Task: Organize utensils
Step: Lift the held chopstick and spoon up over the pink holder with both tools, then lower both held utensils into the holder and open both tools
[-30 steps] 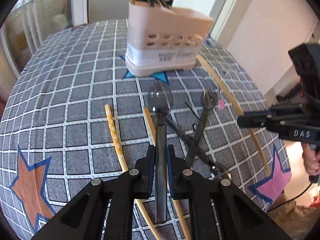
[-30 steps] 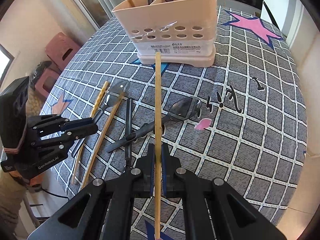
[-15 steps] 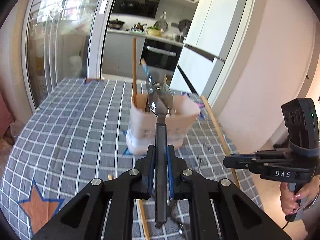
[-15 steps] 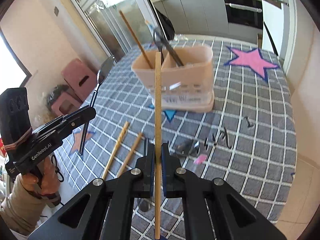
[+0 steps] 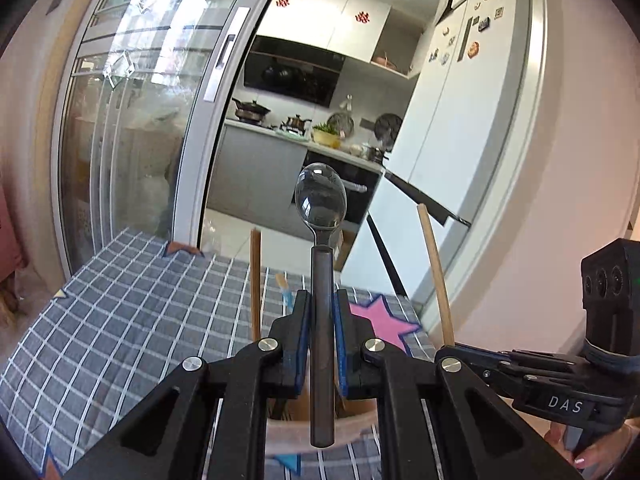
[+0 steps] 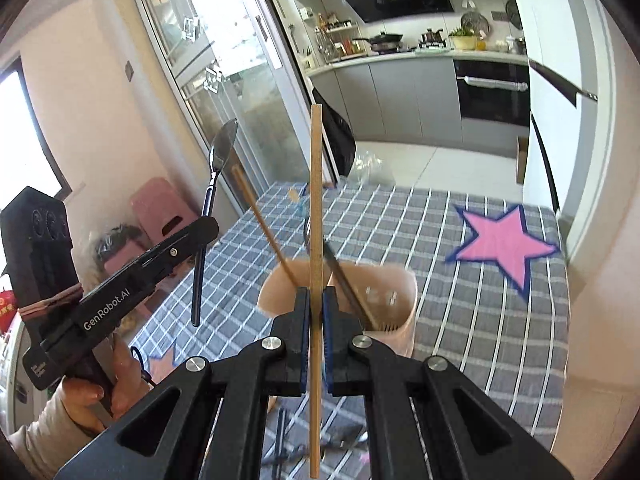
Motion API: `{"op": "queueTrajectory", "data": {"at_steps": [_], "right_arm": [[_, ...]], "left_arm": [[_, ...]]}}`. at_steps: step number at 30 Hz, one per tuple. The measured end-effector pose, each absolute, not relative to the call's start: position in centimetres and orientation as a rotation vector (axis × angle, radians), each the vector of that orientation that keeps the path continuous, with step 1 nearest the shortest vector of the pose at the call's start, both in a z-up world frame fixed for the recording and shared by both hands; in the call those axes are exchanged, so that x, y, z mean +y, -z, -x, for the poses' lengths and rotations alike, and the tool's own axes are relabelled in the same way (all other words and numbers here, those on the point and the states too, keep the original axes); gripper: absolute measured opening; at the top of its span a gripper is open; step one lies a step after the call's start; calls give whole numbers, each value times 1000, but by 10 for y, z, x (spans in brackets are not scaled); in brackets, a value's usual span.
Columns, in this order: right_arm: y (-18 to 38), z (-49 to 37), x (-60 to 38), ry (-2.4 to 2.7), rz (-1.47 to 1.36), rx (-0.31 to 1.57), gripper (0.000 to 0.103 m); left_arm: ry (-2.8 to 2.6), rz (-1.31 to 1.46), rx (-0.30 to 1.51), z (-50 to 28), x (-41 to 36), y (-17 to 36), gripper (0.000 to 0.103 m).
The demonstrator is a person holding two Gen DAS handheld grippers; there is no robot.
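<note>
While the tabletop [image 6: 460,240] fills most of the lower view, it's soft-looking grey cloth with a white grid and a big pink star [image 6: 506,244] at about 2 o'clock from the caddy. The caddy [image 6: 394,304] is a pale pinkish-beige plastic tub with rounded corners and small slots in its wall, already holding a slanted wooden stick and a dark-handled utensil.

The left gripper [image 5: 322,332] is black with blue pads, clamped tight on the dark matte handle of a spoon [image 5: 320,204]. The shiny oval metal bowl sticks out at 12 o'clock past the fingertips, and the handle's butt end hangs over the caddy rim at 6 o'clock. From the right wrist view that spoon stands nearly upright in the air at 10 o'clock from the caddy.

The right gripper [image 6: 316,312] is squeezed fully together on a thin, flat, light wooden chopstick [image 6: 316,184], gripped roughly mid-length, so it runs straight from 12 to 6 o'clock through the pads. The caddy sits just beyond the fingertips.

A few more utensils lie on the cloth at 6 o'clock, mostly hidden by the gripper.
</note>
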State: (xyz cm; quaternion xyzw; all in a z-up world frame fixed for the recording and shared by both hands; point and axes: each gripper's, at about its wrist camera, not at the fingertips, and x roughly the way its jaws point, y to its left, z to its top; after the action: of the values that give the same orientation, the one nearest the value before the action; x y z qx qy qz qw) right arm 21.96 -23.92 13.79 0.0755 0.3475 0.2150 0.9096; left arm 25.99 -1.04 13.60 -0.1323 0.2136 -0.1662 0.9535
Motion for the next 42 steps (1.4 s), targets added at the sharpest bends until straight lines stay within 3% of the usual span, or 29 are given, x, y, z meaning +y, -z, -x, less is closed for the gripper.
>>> {"op": "queueTrajectory", "data": {"at_steps": [16, 26, 42], "right_arm": [[-117, -299, -215, -406, 7, 494, 6], [-73, -291, -211, -420, 67, 483, 6], [-60, -266, -215, -463, 79, 545, 7]], "left_arm": [[201, 156, 297, -295, -48, -83, 43], [117, 82, 321, -289, -51, -49, 43], [92, 13, 380, -262, -57, -35, 43]]}}
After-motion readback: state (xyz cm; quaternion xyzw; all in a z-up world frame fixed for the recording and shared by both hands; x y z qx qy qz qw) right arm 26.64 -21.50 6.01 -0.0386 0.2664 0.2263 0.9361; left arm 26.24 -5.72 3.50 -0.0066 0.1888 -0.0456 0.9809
